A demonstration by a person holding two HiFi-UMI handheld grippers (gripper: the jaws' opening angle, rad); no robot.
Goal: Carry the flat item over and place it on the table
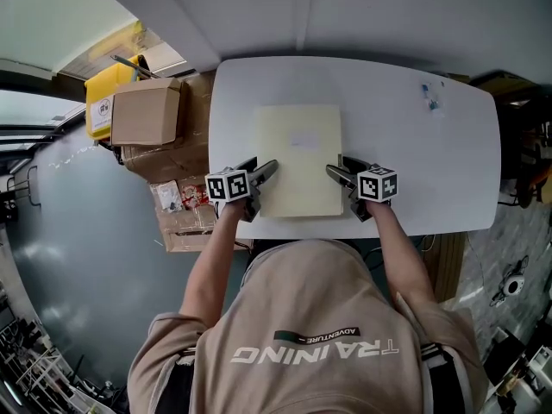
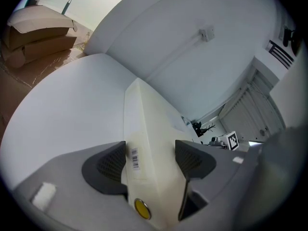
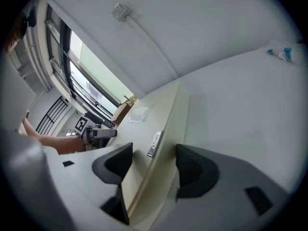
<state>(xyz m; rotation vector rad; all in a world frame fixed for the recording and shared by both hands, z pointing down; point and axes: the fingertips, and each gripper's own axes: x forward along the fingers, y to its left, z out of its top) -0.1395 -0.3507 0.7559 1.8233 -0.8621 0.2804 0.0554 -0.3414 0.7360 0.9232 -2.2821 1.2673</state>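
Observation:
The flat item (image 1: 300,158) is a thin cream-coloured rectangular board, held lengthways over the white table (image 1: 414,162). My left gripper (image 1: 263,172) clamps its near left edge and my right gripper (image 1: 338,169) its near right edge. In the left gripper view the board (image 2: 149,124) runs away between the jaws of that gripper (image 2: 150,160), and a barcode sticker shows on its side. In the right gripper view the board (image 3: 154,114) sits pinched in the gripper (image 3: 153,162), with a small label on its edge. Whether it rests on the tabletop or hovers just above it, I cannot tell.
Stacked cardboard boxes (image 1: 145,110) and a yellow bin (image 1: 103,93) stand left of the table. A small blue-and-white object (image 1: 431,97) lies at the table's far right. A white wall runs behind the table. The person's torso fills the near side.

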